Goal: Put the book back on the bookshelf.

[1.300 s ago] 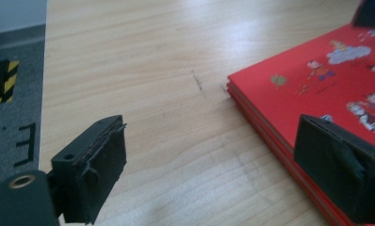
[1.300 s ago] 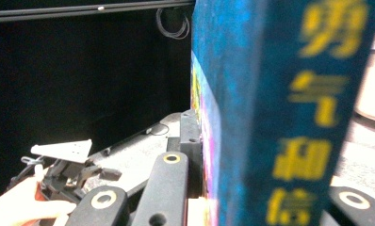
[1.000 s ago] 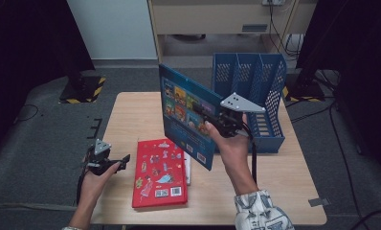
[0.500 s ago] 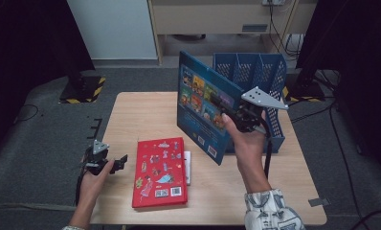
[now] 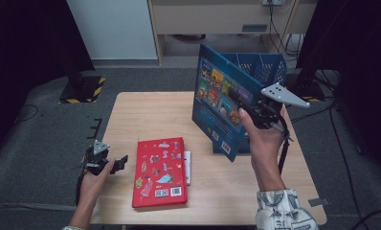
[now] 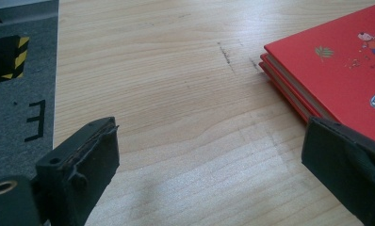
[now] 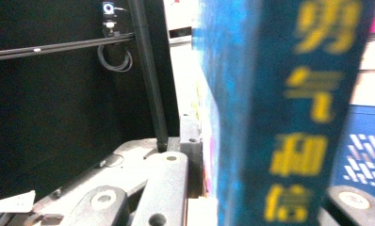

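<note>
The blue picture book (image 5: pixel 222 103) is held upright above the right half of the table, clear of the wood, its illustrated back cover with two barcode stickers facing the person. The right gripper (image 5: pixel 258 115) clamps it at its right-hand edge, jaws closed on the book, the grey three-cornered plate (image 5: pixel 283 95) sticking out to the right above the hand. In the right gripper view the book's spine (image 7: pixel 289 113) stands between the jaws, blurred, with yellow characters running down it.

Directly behind the book stands a blue slotted file rack (image 5: pixel 267 67) at the table's far right corner, partly hidden by the cover. On the near middle of the table a red picture book (image 5: pixel 160 172) lies flat, cover up, with a thin white item (image 5: pixel 187 167) showing from under its right edge. In the left gripper view that red book (image 6: pixel 336 70) appears as a stack of two red covers.

The left gripper (image 5: pixel 107 163) hovers over the table's near left edge, jaws wide apart and holding nothing, one jaw close beside the red book's corner and well apart from the blue book.

The table (image 5: pixel 145 115) is light wood with a few dark scuff marks (image 6: pixel 225 52). It stands on grey carpet (image 5: pixel 45 139), with a black-and-yellow striped base (image 5: pixel 83 88) off to the left and a pale cabinet (image 5: pixel 207 19) against the far wall.
</note>
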A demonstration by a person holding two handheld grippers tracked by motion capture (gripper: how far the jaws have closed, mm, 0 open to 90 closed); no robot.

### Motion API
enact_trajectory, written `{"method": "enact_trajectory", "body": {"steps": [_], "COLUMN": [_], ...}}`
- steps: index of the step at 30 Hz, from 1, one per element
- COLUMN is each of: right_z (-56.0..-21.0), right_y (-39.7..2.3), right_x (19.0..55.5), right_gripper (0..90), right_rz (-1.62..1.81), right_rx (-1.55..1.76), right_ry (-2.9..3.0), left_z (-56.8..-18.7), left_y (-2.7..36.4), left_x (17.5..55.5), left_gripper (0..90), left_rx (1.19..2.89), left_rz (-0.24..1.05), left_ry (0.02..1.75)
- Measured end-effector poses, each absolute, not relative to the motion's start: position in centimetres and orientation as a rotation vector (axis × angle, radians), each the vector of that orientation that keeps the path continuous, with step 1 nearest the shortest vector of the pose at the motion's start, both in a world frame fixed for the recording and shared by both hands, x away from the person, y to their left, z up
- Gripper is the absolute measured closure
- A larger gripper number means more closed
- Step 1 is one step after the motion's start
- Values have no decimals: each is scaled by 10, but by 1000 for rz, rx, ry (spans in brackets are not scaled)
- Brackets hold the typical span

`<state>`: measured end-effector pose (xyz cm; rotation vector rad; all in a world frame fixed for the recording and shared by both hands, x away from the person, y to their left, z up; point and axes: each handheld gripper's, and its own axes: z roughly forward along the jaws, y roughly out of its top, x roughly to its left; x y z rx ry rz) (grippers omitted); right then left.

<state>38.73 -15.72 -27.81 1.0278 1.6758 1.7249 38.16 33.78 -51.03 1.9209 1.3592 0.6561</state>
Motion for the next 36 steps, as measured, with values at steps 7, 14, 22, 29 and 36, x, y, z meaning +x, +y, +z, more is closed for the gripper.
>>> {"method": "enact_trajectory", "body": {"steps": [7,14,22,29,36], "right_z": [-276,-276,-277,-279,-279], "right_y": [-178,-194,-202,-198,-191], "right_x": [385,384,392,413,438], "right_gripper": [832,832,832,831,832], "right_rz": [1698,1647,1598,1549,1515], "right_rx": [1061,1090,1127,1150,1169], "right_ry": [1633,1610,1591,1593,1583], "left_z": [-510,-510,-509,-507,-508], "left_y": [338,338,338,339,337], "left_x": [382,382,382,382,382], "left_gripper": [40,40,40,40,40], "left_rx": [1921,1924,1918,1910,1909], "left_rz": [663,666,676,694,694], "left_ry": [1360,1359,1358,1358,1355]}}
